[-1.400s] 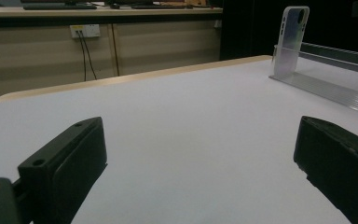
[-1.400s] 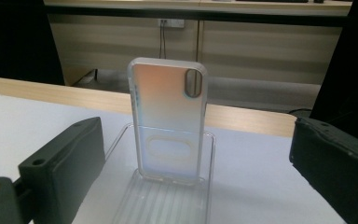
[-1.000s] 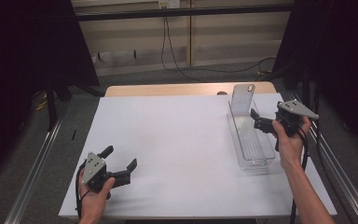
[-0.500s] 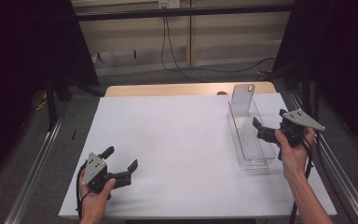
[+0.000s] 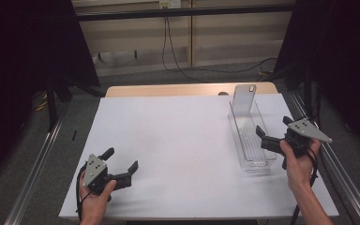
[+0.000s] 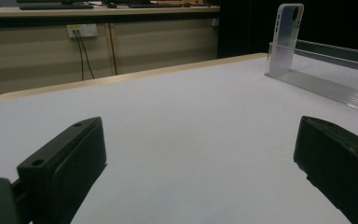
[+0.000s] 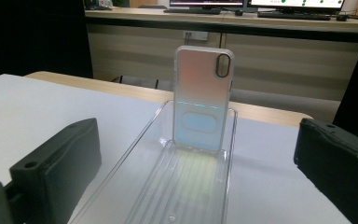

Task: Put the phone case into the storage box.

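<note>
- Right tool (image 5: 268, 137) now lower and nearer the front edge of the bench than a second ago, drawn back from the middle of the clear tray's (image 5: 238, 140) right wall toward its near end.
- Jaws of that tool spread wide, gripping nothing; in the right gripper view (image 7: 200, 196) aimed straight down the length of the tray (image 7: 158, 154).
- Phone case (image 5: 243, 97) standing upright at the far end of the tray, leaning on its end wall, near the far right corner of the bench (image 5: 178, 140); camera cut-out at its top (image 7: 204, 105).
- Left tool (image 5: 122, 166) unmoved near the front left corner, resting low over the bench, jaws wide apart and empty (image 6: 200, 186); case (image 6: 285, 37) and tray (image 6: 335, 88) well off to its right.
- Likely meaning: a retreat to line up along the tray for a reach toward the case, or a release already made; grasp not yet begun.
- Long run forward left for the right tool before any contact.
</note>
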